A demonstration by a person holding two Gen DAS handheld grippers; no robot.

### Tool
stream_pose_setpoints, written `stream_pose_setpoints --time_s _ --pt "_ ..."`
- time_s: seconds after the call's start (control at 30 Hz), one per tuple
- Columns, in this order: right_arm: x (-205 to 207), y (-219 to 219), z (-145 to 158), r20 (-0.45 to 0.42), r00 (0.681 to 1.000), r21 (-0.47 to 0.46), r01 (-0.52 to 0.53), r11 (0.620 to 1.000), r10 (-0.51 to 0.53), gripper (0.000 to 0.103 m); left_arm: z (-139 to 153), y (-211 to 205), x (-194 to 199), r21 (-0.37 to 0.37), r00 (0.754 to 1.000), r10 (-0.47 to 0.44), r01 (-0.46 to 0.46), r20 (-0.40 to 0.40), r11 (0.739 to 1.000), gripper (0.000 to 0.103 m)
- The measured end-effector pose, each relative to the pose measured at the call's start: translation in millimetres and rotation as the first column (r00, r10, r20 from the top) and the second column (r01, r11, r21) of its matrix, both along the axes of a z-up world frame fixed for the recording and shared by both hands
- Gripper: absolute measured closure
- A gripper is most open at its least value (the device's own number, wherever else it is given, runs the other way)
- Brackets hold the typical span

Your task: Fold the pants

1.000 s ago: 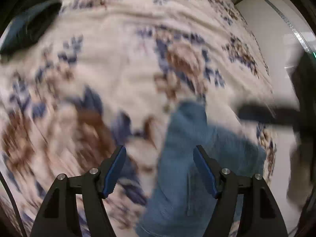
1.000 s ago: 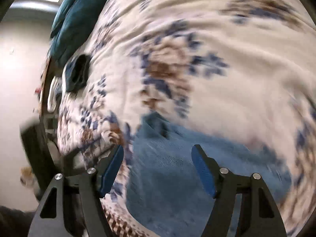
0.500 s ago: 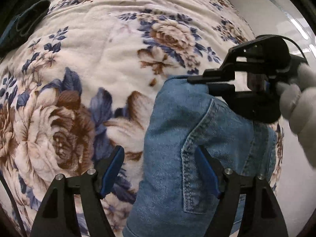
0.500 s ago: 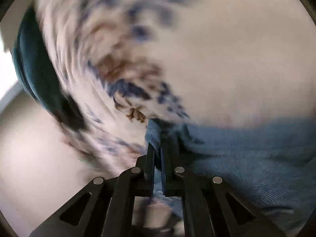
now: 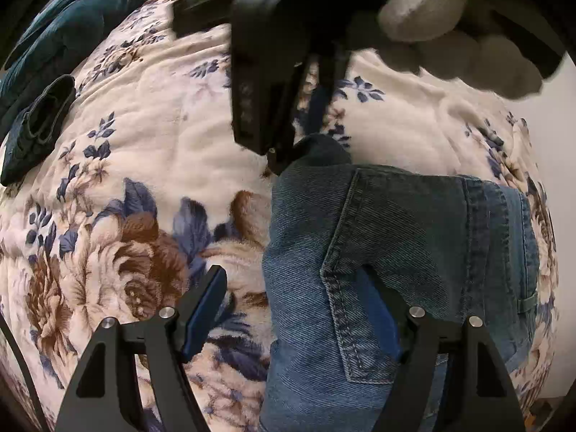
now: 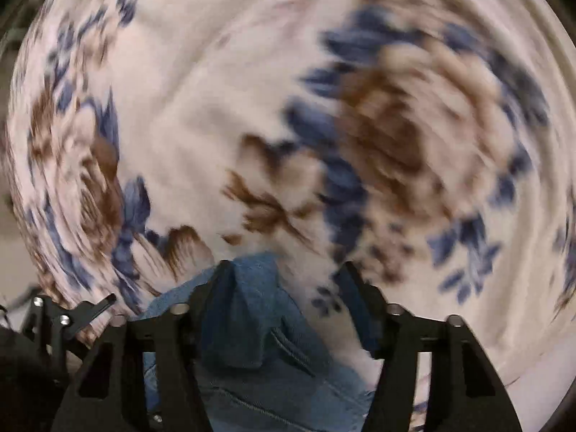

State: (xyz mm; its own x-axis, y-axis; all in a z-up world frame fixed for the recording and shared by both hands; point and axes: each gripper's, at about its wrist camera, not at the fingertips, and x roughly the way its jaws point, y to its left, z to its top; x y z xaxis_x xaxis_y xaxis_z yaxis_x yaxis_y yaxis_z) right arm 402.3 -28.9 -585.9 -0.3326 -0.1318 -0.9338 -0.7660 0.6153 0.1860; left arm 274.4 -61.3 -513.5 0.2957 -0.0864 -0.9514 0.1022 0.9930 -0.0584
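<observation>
The folded blue denim pants lie on a floral blanket, back pocket up. My left gripper is open and low over the pants' left edge, its right finger on the denim. The right gripper comes down from above at the pants' far corner. In the right wrist view the right gripper is open, with a raised corner of the denim lying between its fingers, apart from the right finger. That view is motion-blurred.
A dark teal pillow and a small dark folded cloth lie at the blanket's far left. A pale wall borders the bed on the right. A gloved hand holds the right gripper.
The right gripper was shut on the pants' far corner half a second ago and has since opened, letting the denim go. It has swung over the pants. The left gripper stays open.
</observation>
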Motion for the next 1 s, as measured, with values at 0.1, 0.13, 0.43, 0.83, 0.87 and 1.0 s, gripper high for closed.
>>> stream_pose_setpoints --time_s 0.1,0.13,0.43,0.83,0.87,1.0 --pt "-17 23 0 0.019 0.992 -0.036 -0.124 0.992 0.125 0.079 0 -2 0 0.006 1.000 -0.005 0.005 0.004 1.000 0.030" --pt "-24 30 -1 0.044 0.984 -0.060 -0.171 0.983 0.174 0.079 0 -4 -1 0.009 1.000 -0.009 0.009 0.007 1.000 0.030" --pt "2 15 -19 -0.013 0.975 -0.082 0.221 0.972 -0.223 0.092 1 -3 -2 0.004 0.999 -0.032 0.032 0.022 0.999 0.030" --pt "-9 -160 -52 -0.525 -0.123 -0.199 0.980 -0.019 -0.842 0.102 4 3 -10 -0.044 0.999 -0.017 0.018 0.030 0.999 0.030" --pt "-13 -167 -50 -0.550 -0.187 -0.197 0.976 -0.091 -0.814 0.102 3 4 -10 -0.048 1.000 -0.014 0.016 0.027 0.999 0.030" --pt "13 -148 -23 -0.522 0.117 -0.012 0.989 0.145 -0.845 0.101 2 5 -10 -0.063 1.000 -0.010 0.011 0.020 0.998 0.030"
